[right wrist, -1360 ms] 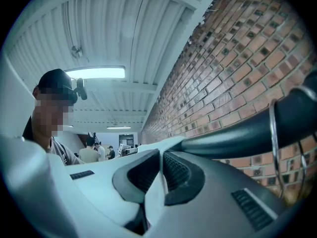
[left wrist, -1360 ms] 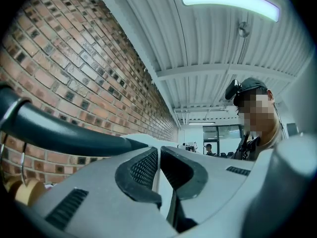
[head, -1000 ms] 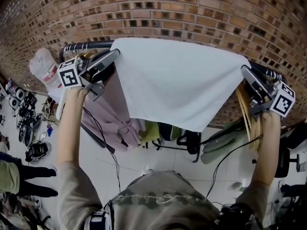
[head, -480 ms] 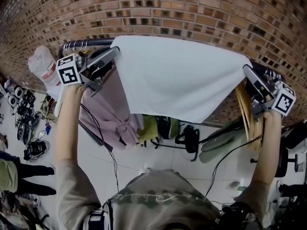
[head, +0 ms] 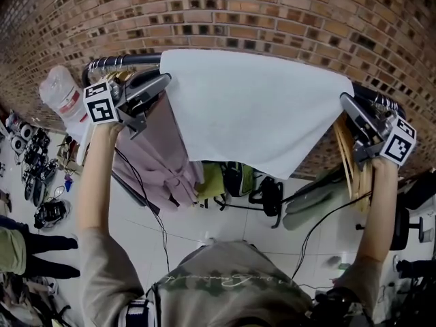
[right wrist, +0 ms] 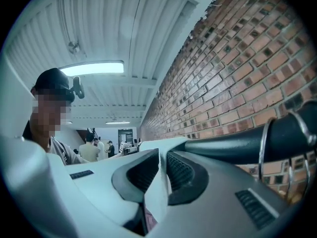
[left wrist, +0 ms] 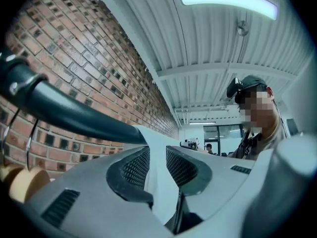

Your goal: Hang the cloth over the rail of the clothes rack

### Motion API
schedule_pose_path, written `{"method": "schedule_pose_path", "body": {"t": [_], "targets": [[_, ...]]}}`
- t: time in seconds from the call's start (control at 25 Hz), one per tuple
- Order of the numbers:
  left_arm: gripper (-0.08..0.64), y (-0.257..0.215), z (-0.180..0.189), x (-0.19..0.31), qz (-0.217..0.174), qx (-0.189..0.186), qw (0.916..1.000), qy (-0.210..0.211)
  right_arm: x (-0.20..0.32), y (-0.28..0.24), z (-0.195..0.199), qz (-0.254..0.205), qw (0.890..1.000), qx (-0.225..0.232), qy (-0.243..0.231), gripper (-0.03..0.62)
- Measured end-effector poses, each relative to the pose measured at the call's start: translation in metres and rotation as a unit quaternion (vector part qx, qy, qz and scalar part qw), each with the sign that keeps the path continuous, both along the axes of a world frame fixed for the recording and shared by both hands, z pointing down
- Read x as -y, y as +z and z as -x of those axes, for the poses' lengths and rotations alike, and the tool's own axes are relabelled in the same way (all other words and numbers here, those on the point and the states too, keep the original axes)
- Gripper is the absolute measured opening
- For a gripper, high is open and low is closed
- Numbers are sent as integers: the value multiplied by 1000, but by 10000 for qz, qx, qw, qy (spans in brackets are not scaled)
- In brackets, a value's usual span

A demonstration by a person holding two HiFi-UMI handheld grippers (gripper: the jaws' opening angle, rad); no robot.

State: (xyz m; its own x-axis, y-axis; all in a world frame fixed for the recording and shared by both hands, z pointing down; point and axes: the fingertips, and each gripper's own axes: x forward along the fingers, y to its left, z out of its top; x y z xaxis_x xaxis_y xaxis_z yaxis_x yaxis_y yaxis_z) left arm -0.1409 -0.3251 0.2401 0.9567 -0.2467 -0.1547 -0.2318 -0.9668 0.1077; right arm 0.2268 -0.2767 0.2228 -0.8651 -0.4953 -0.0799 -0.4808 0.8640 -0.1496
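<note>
A white cloth [head: 252, 107] lies draped over the dark rail [head: 126, 61] of the clothes rack, its front half hanging towards me. My left gripper [head: 163, 80] is at the cloth's left edge. In the left gripper view its jaws [left wrist: 157, 155] have just been opening: the cloth [left wrist: 158, 187] still lies between them, with the pads apart, below the rail [left wrist: 74, 115]. My right gripper [head: 346, 101] is at the cloth's right edge. In the right gripper view it [right wrist: 162, 160] is shut on the cloth [right wrist: 157, 195] beside the rail [right wrist: 247, 143].
A brick wall [head: 272, 12] stands right behind the rack. A pink garment [head: 160, 159] and a plastic-wrapped bundle [head: 63, 97] hang at the left, wooden hangers [head: 351, 162] at the right. Cables, bags and chairs sit on the floor below. A person's legs [head: 20, 251] stand at far left.
The left gripper has rolled slightly at the cloth's left edge. The cloth stays over the rail and the right gripper keeps its place.
</note>
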Motion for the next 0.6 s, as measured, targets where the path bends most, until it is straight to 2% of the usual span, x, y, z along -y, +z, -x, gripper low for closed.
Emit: {"method": "schedule_pose_path", "body": {"t": [0.08, 0.28, 0.36, 0.44, 0.52, 0.6], "targets": [[110, 3, 0, 2, 106, -123, 9999, -28, 1, 2, 0, -46, 10000, 54, 53, 25], [132, 13, 0, 2, 145, -27, 9998, -92, 0, 8, 0, -256, 9991, -53, 321, 30], [132, 14, -1, 1, 152, -22, 9999, -71, -2, 9, 2, -263, 9990, -118, 336, 95], [132, 14, -2, 0, 145, -16, 9999, -63, -1, 11, 2, -248, 9988, -155, 388, 100], [163, 14, -1, 1, 199, -101, 9997, -43, 1, 13, 0, -219, 9984, -154, 505, 100], [203, 11, 1, 2, 341, -341, 9988, -2, 4, 14, -5, -163, 9978, -58, 635, 100]]}}
